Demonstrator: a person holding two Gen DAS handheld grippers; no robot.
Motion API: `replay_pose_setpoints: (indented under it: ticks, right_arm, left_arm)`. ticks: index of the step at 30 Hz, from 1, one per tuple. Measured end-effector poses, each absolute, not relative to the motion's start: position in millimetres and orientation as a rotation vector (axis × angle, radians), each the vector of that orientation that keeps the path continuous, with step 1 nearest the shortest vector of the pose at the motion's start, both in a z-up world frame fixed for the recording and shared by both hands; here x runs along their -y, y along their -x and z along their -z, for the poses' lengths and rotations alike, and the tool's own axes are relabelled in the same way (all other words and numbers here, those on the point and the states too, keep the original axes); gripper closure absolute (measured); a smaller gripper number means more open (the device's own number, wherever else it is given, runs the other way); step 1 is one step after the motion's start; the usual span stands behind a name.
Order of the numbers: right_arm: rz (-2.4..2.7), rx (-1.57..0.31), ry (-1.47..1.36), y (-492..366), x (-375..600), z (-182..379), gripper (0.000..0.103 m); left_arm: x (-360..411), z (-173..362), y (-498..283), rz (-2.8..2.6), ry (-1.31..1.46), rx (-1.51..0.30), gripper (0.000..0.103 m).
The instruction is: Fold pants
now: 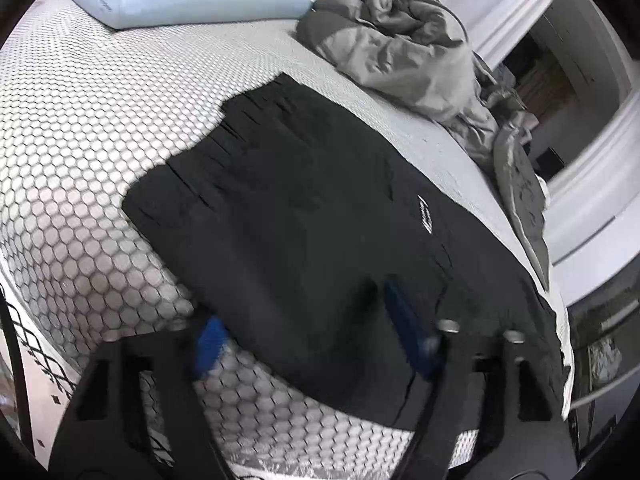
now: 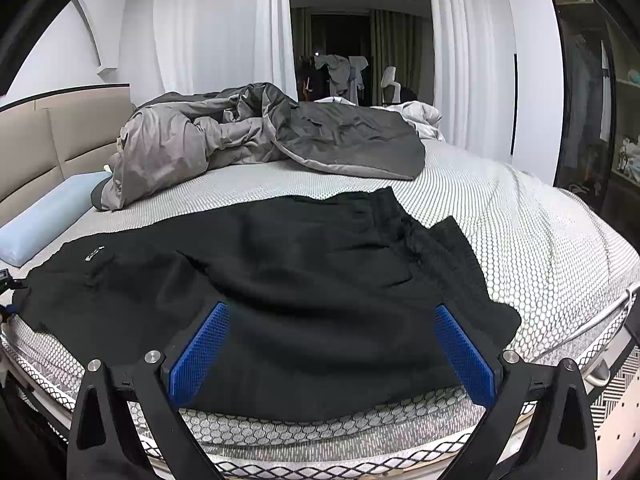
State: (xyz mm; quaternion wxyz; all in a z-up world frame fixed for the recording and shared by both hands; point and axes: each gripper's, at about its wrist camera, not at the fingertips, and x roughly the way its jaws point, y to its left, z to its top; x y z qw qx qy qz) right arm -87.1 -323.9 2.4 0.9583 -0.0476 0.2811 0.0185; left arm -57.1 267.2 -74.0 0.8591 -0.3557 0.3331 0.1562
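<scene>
White honeycomb-patterned mattress (image 2: 500,208) fills both views; the black soft-fabric pants (image 2: 304,280) are spread flat across its near edge, waistband end (image 2: 384,204) seen toward the right in the right wrist view, small white logo print (image 2: 93,255) toward the left. A crumpled grey duvet (image 2: 256,136) is heaped well behind the pants, not touching them; a pale blue foam pillow (image 2: 40,220) lies near the headboard side, just beside the pants' far-left corner. Right gripper (image 2: 330,344) is held low over the near hem, blue textured pads (image 2: 200,356) spread wide, nothing between them (released, no cloth pinched). Left gripper (image 1: 308,340) is also seen splayed over the opposite end of the pants, one blue pad (image 1: 408,332) above the black fabric, the other off the edge over the mattress; the view is motion-blurred, but no fabric appears gripped. Judged step: the first grasp before a fold, task barely begun. For a clean fold, both edges should be taken at matching points along the near hem, only after the pads are lowered until one finger slides under the cloth; all layers should be pinched together, otherwise the top layer alone will be lifted and the fold will skew. The rumpled ridge by the waistband is best flattened first. Lift should be kept low so the fabric is not dragged off the mattress edge.
</scene>
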Motion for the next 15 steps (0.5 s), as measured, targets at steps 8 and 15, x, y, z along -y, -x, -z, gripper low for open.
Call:
replay_pose_setpoints:
  ticks: [8, 15]
  right_arm:
    - [-0.020, -0.622, -0.009, 88, 355, 10, 0.000]
    - [0.044, -0.684, -0.111, 84, 401, 14, 0.000]
  left_arm:
    - [-256, 55, 88, -0.389, 0.678, -0.605, 0.100]
    - [-259, 40, 152, -0.466, 0.632, -0.553, 0.101]
